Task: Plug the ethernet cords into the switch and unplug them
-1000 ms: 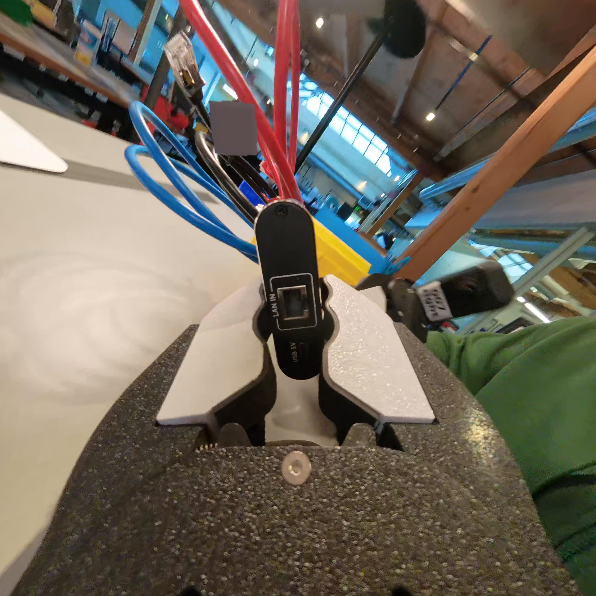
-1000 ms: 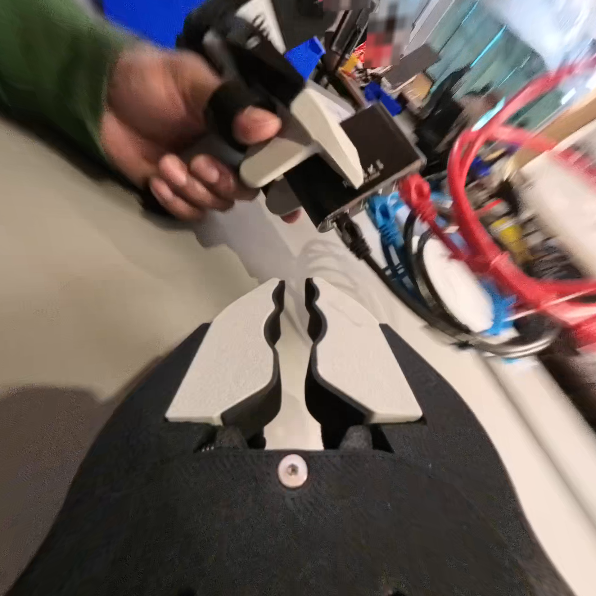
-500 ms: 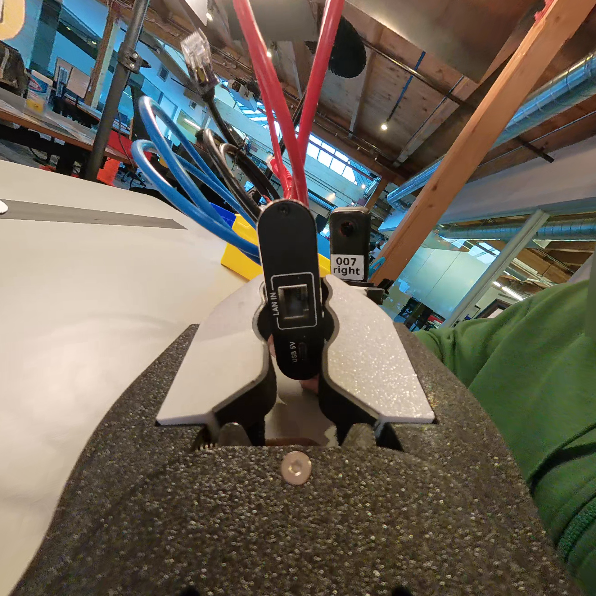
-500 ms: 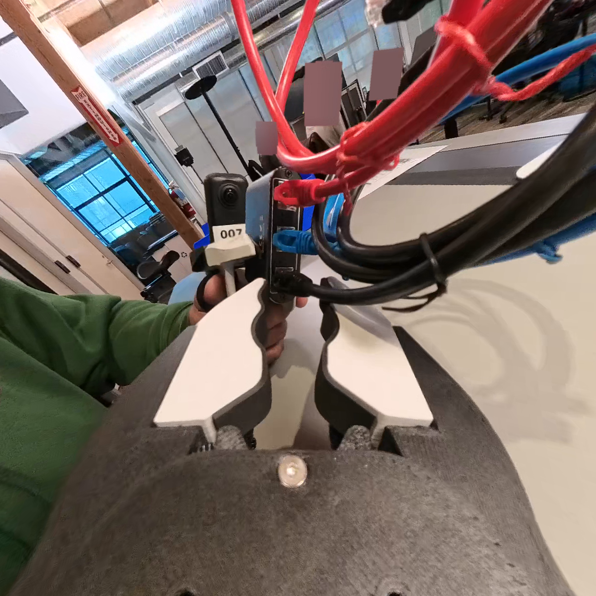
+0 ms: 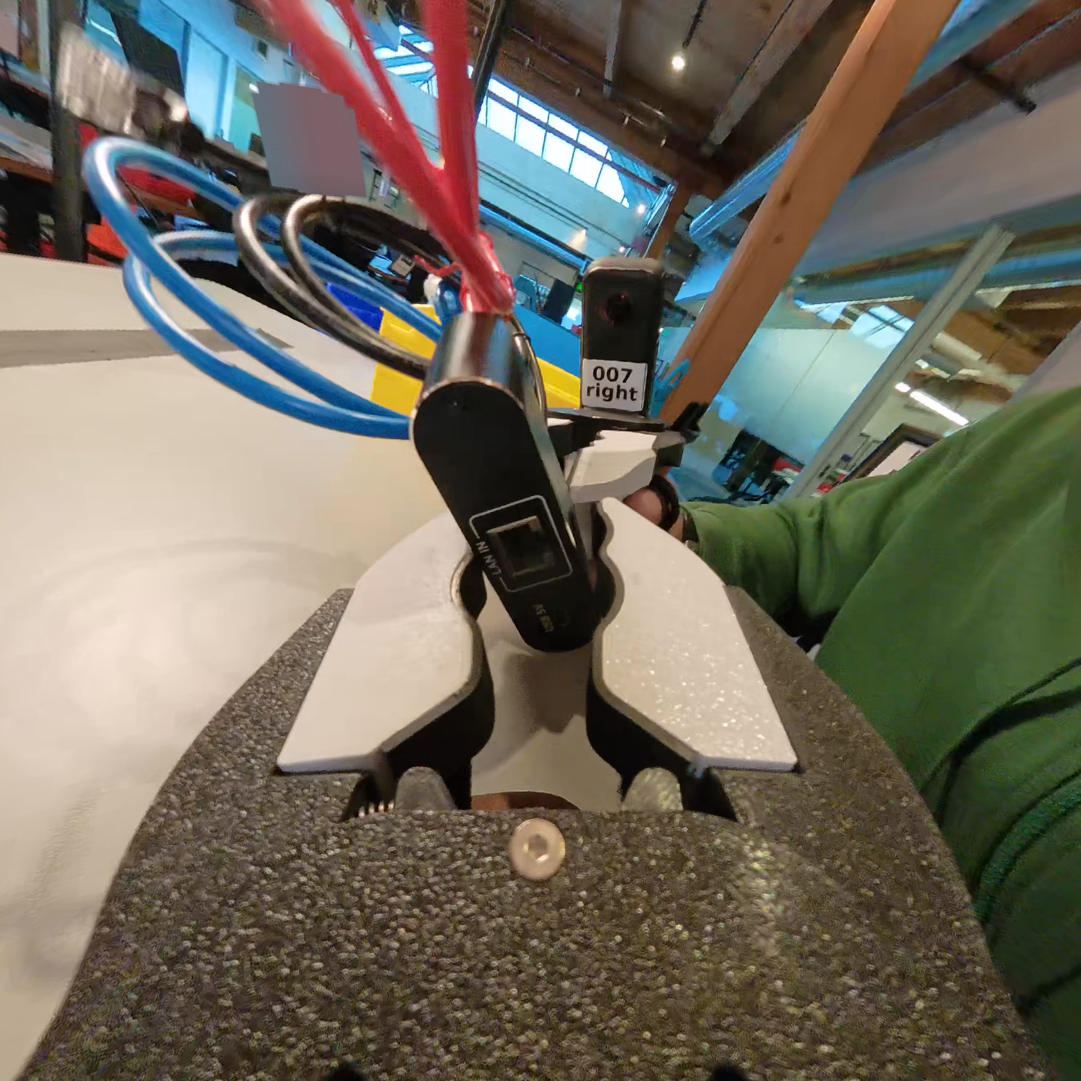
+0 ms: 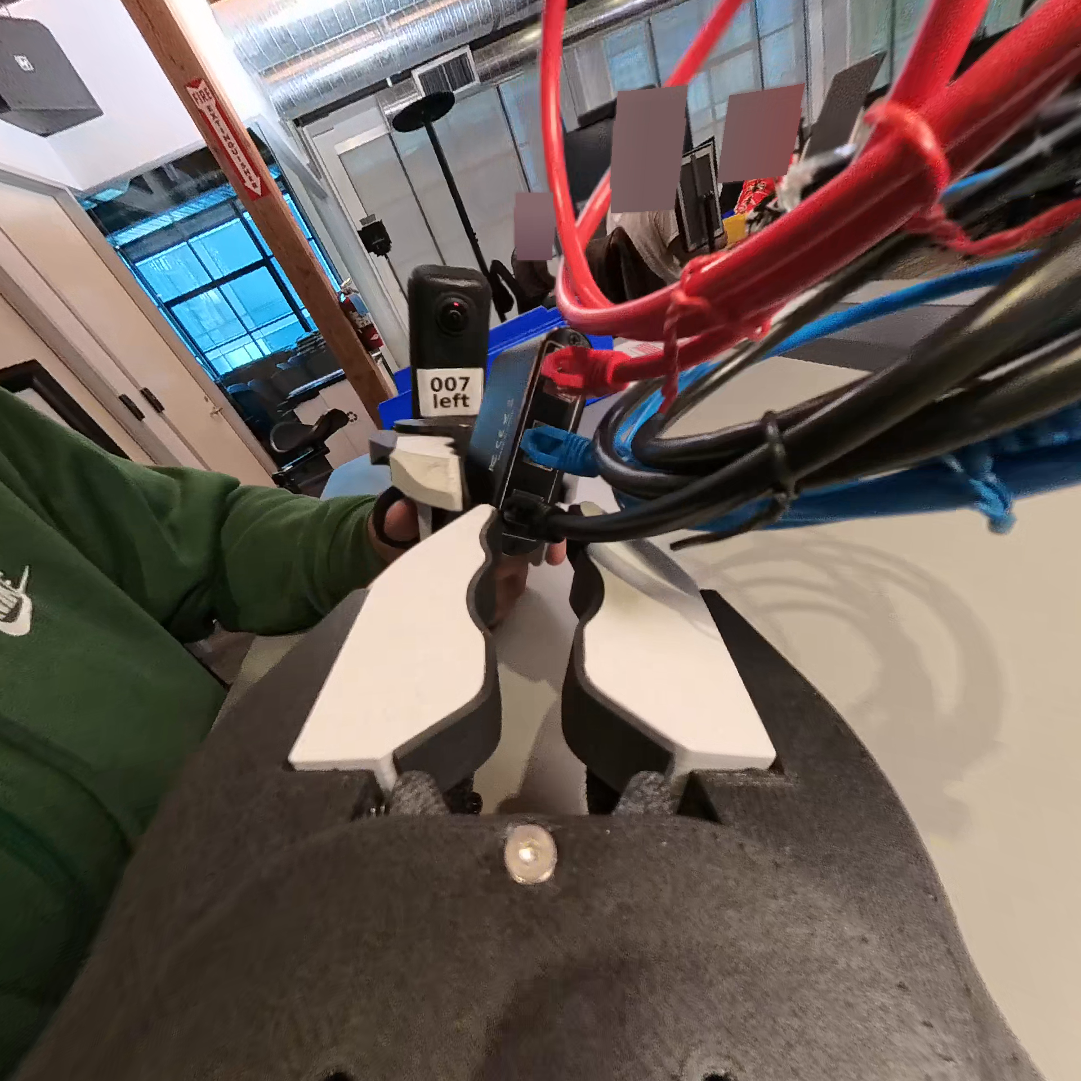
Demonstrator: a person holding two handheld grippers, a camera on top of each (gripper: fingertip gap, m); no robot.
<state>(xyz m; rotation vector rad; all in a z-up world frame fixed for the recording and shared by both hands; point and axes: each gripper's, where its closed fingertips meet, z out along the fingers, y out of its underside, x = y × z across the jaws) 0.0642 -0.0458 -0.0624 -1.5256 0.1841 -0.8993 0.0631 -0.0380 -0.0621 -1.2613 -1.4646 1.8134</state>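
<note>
Switch [image 5: 515, 526], a slim black box, sits tilted between the white fingers of the left gripper [image 5: 535, 579] in the left wrist view, raised above the pale table [image 5: 146, 526]. Its end face with a single empty port faces the camera. The jaws are clenched on its lower half. Beyond the switch, a red cord [image 5: 450, 175] rises upward from its far end, while a blue cord [image 5: 234, 362] and a black cord [image 5: 316, 281] loop away to its left. Just right of the switch, the right gripper [image 5: 620, 468] shows farther off, carrying a small black camera, and a green sleeve [image 5: 877, 585] fills the right side.

From the right wrist view, the switch [image 6: 515, 421] hangs ahead of the right gripper [image 6: 529, 556], held by the left gripper [image 6: 433, 474]. Three cords are plugged into the face of the switch: red cord [image 6: 591, 368] uppermost, blue cord [image 6: 556, 450] in the middle, black cord [image 6: 614, 520] lowest. The right gripper's jaws are released, parted on either side of the black cord's plug without gripping it. The cords bundle off to the right of the switch.
</note>
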